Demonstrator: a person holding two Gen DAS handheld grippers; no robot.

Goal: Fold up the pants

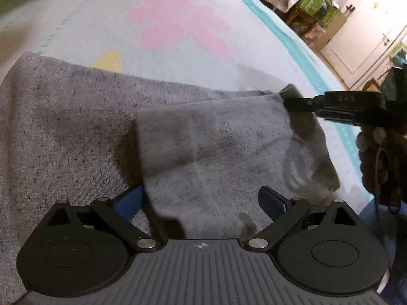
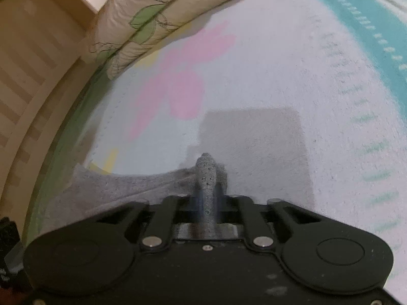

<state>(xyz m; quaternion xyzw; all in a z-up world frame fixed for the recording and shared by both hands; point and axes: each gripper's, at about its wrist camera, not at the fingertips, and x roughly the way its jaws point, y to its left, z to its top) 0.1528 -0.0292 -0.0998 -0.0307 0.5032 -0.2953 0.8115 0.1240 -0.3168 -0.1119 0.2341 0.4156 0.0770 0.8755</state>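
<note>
Grey speckled pants lie on a bed with a white flowered cover. One end of the pants is lifted and folded over the rest. My left gripper is open, its blue-padded fingers either side of the raised cloth. My right gripper shows at the right of the left wrist view, shut on the far corner of the cloth. In the right wrist view the right gripper is shut on a pinched ridge of pants.
A pillow with a leaf print lies at the head of the bed by a wooden headboard. The cover has a teal border. Furniture and a white door stand beyond the bed's right side.
</note>
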